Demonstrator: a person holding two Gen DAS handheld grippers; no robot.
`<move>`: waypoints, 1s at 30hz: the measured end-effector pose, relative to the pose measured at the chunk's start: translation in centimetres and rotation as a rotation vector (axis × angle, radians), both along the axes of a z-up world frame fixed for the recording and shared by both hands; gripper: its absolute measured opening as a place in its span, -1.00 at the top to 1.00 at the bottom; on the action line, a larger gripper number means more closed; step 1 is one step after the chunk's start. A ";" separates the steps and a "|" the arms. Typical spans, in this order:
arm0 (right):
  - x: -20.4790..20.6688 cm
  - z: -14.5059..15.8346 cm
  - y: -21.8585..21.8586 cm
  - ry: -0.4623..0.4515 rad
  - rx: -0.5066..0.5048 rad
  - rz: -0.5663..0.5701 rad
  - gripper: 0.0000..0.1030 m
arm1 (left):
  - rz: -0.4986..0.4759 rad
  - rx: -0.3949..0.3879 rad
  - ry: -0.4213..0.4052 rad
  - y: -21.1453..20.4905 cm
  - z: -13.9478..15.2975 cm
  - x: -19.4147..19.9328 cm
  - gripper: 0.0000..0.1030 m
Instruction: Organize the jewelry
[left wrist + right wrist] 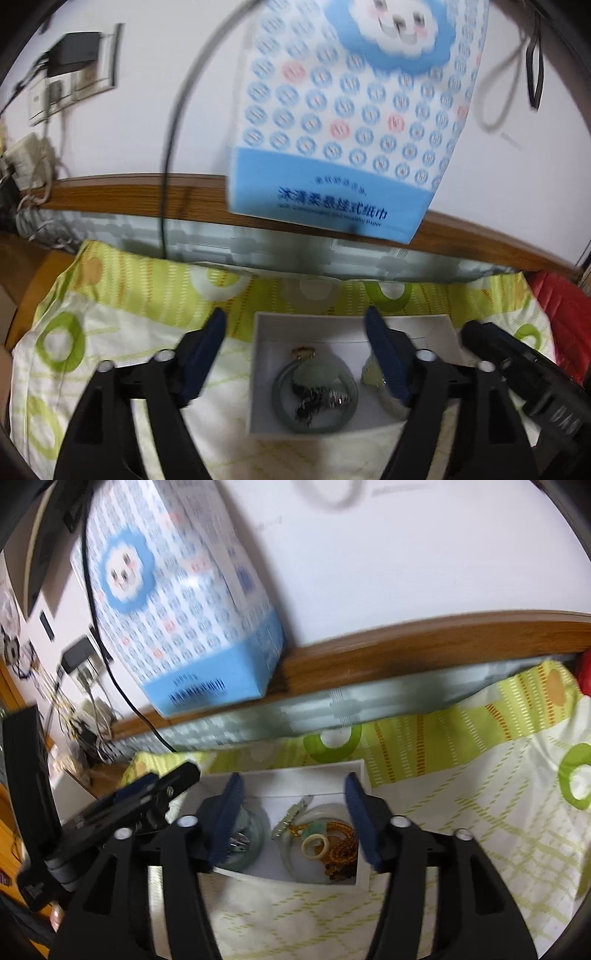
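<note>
A white open box (264, 369) lies on the green-patterned sheet. In the left wrist view it holds a green bangle (282, 380) with a dark beaded piece (317, 400) inside the ring and a gold-capped pendant (303, 352). My left gripper (295, 317) hovers above the box, open, with nothing between its blue pads. The right wrist view shows the same box (332, 771) with a pale bangle (328, 808), a small cream ring (314, 845) and an amber bead string (345, 845). My right gripper (293, 781) hangs open over these, touching none.
A blue-and-white tissue pack (351, 110) hangs on the wall above a wooden headboard rail (110, 192). A black cable (173, 147) drops behind the bed. Red cloth (561, 317) lies at the right edge. Sockets and wires (55, 85) crowd the far left.
</note>
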State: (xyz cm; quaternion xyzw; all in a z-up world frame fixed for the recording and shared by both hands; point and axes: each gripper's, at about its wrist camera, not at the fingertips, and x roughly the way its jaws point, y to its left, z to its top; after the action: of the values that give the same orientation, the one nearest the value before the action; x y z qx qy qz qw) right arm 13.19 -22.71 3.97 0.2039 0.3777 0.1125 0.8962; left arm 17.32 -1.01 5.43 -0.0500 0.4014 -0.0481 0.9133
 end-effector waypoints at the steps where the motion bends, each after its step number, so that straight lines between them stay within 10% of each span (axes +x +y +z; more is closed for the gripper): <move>1: -0.6 0.5 -0.2 -0.011 0.011 -0.019 -0.45 | 0.005 -0.015 -0.006 0.3 0.3 -0.6 -0.73; 10: -7.0 3.1 -0.9 -0.096 -0.046 -0.082 -0.90 | 0.053 0.010 -0.077 0.8 2.5 -7.1 -0.93; 30: -9.5 1.0 1.7 -0.094 -0.306 -0.058 -0.91 | 0.087 0.193 -0.173 -0.7 2.9 -9.9 -0.93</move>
State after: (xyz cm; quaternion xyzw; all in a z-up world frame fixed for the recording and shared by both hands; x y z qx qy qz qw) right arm 3.74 -21.02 5.01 0.0703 0.3419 0.0371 0.9364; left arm 7.43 -1.74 8.32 0.0248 0.3211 0.0264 0.9464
